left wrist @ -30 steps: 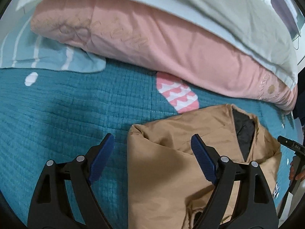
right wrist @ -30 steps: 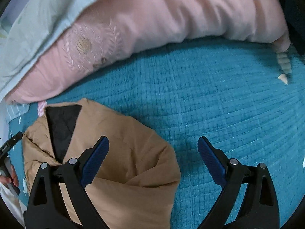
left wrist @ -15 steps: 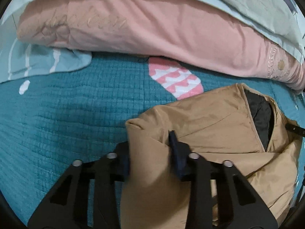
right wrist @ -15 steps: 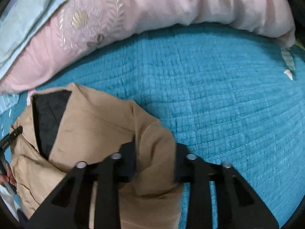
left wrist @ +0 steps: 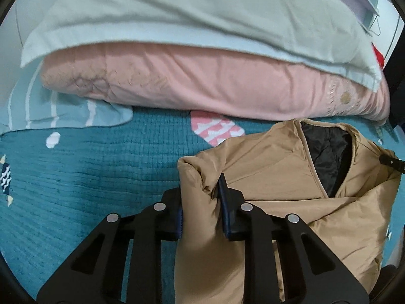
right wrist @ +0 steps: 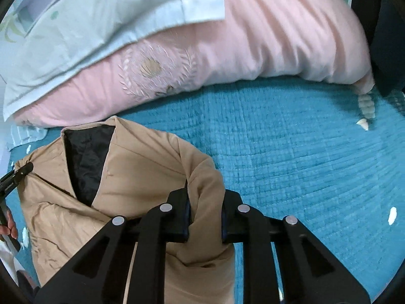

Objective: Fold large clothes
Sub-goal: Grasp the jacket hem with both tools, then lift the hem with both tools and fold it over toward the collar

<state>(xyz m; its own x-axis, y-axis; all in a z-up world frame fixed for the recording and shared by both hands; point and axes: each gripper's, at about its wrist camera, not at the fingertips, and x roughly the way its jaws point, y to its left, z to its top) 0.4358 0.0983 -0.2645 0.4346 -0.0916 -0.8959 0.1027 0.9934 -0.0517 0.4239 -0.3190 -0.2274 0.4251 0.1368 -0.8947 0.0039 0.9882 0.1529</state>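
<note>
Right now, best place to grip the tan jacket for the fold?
The tan jacket is best gripped at its two padded shoulder corners, from above. Both bunch into ridges that fit between the fingers; the left gripper and right gripper have just closed there.

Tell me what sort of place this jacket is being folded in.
Most likely a bedroom, on a bed: the tan jacket lies on a teal quilted bedspread, and a pink duvet with a pale green pillow on top is stacked behind it.

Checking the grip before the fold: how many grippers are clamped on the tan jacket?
2. The left gripper pinches one shoulder of the jacket, the right gripper the other.
</note>
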